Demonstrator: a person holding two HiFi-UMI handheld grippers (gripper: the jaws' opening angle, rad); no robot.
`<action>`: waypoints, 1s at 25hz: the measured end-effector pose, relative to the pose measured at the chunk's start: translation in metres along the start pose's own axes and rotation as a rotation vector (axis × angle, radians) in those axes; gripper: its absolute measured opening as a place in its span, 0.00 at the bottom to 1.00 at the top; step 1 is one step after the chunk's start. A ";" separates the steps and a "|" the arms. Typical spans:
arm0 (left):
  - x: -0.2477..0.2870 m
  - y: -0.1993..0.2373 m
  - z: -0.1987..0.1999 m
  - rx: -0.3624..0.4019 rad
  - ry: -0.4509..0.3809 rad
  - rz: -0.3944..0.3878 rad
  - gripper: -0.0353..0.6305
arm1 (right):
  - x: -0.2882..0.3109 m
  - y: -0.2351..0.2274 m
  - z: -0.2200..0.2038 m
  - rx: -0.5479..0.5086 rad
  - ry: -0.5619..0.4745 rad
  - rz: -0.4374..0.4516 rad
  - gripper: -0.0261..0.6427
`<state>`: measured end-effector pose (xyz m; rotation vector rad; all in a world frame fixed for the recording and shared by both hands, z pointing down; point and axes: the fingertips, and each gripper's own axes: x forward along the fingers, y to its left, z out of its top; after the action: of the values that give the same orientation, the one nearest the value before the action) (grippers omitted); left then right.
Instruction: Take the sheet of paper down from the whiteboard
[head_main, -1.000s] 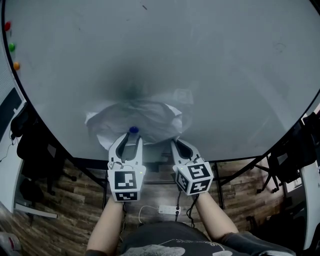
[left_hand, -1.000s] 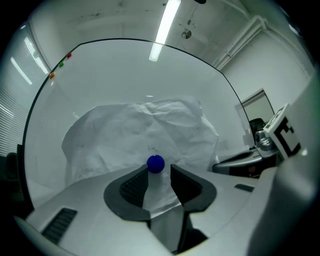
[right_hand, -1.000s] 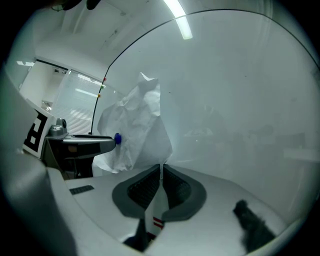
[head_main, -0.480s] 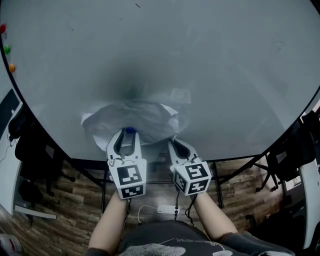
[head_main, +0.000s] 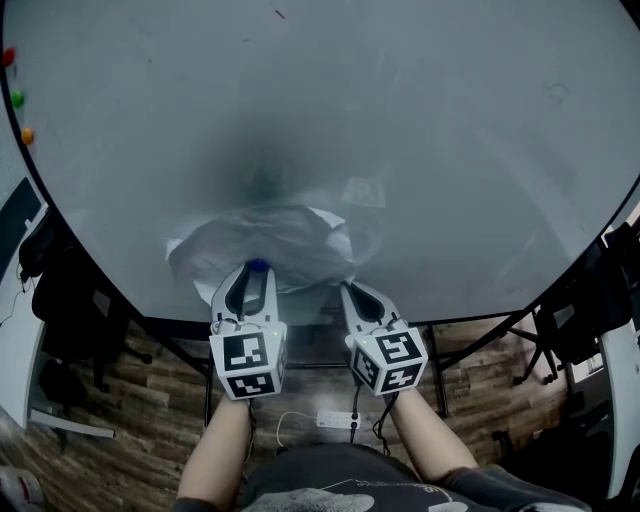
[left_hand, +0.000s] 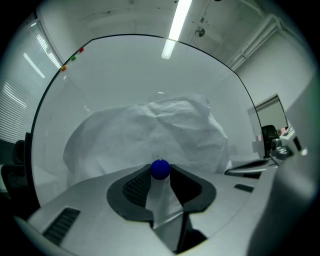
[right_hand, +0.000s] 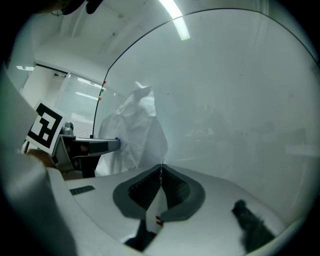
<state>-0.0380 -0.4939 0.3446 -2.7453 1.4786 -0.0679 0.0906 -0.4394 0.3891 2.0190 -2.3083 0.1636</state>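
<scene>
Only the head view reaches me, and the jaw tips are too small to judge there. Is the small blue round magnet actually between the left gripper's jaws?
Observer: Yes. The left gripper view shows the small blue round magnet between the jaw tips of the left gripper; the jaws have just been closing and touch it on both sides.
Operator: And the right gripper?
Observer: Its own view shows it shut, with what looks like a thin edge of the crumpled white sheet of paper nipped at the tips.

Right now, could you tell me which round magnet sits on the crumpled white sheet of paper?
The blue round magnet, low on that sheet; the red magnet, green magnet and orange magnet sit on bare whiteboard at its left edge.
</scene>
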 end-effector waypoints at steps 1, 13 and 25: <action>-0.003 0.000 -0.002 0.000 0.003 -0.002 0.24 | -0.001 0.001 0.000 0.003 -0.003 -0.003 0.08; -0.069 0.018 -0.037 -0.015 0.067 -0.019 0.24 | -0.019 0.019 0.001 0.029 -0.030 -0.064 0.07; -0.096 0.037 -0.068 -0.036 0.080 -0.085 0.24 | -0.052 0.030 -0.022 0.016 0.001 -0.176 0.07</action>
<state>-0.1245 -0.4341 0.4083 -2.8652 1.3937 -0.1564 0.0677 -0.3812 0.4036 2.2159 -2.1209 0.1732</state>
